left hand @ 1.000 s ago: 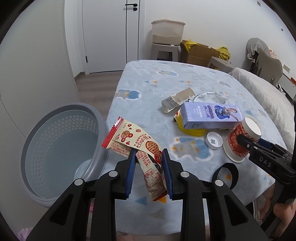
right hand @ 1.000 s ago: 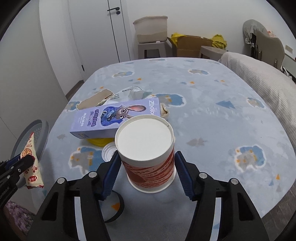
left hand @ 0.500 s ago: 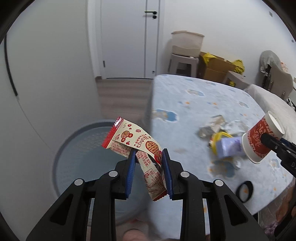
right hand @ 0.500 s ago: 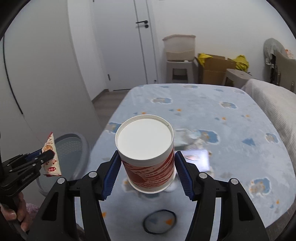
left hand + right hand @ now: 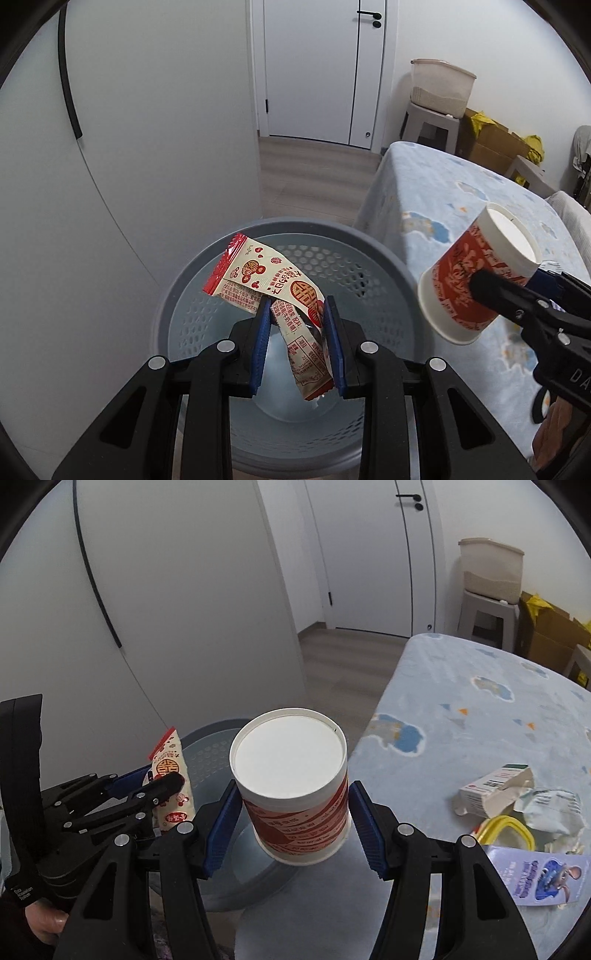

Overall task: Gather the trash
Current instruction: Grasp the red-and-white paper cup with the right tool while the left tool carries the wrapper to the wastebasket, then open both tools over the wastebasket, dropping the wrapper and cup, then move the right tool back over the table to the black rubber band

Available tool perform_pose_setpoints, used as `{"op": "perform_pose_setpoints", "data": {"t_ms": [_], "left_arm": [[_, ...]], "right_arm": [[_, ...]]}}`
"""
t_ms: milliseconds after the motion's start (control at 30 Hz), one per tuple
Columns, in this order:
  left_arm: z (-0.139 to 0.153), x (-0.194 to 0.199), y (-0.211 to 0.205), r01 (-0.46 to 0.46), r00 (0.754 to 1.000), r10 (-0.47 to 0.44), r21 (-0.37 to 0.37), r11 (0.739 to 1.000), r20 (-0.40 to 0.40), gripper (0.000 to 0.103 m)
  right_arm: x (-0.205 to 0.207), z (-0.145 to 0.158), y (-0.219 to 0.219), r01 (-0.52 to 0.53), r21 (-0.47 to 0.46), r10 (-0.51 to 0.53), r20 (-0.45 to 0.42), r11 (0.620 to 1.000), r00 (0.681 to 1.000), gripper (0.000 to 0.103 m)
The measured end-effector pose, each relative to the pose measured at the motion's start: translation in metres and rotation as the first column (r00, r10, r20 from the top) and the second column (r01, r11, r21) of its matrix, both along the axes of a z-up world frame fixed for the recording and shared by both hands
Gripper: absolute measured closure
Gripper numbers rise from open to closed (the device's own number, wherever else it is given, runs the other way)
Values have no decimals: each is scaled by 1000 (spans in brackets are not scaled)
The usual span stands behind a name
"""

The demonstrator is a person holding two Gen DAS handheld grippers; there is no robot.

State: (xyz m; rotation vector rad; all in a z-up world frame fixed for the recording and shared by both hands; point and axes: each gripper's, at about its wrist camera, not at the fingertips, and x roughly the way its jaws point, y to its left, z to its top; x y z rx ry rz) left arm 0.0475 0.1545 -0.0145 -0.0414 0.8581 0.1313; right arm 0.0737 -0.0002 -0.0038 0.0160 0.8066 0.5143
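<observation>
While your left gripper (image 5: 297,325) pinches the red-and-cream snack wrapper (image 5: 273,291) over the grey basket (image 5: 369,247), your right gripper (image 5: 291,821) clamps the red paper cup (image 5: 295,786) at the basket's rim, beside the table (image 5: 480,709). Neither piece is dropped yet. A small carton (image 5: 491,790), crumpled packet (image 5: 550,805) and purple box (image 5: 535,877) remain on the table.

White walls and closed white door (image 5: 310,66); pale wood floor (image 5: 314,173); stool (image 5: 430,123) and cardboard boxes (image 5: 487,140) behind.
</observation>
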Motion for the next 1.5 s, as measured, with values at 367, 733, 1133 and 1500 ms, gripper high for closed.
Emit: {"op": "perform_pose_setpoints", "data": {"t_ms": [367,733,1133,1500], "left_arm": [[-9,-1,32,-52,999,52,-11,999,-15,74],[-4,-7,40,-111,994,110,35,993,20,39],[-2,-11,46,-140,990,139,28,990,27,34],[2,-16,42,-143,989,142,32,989,47,33]], "right_arm": [[6,-21,37,-98,-16,97,-43,995,994,44],[5,-15,47,-110,-16,110,-7,994,994,27],[4,-17,47,-102,-24,102,0,994,995,27],[-3,-11,38,-83,-21,84,22,996,996,27]]}}
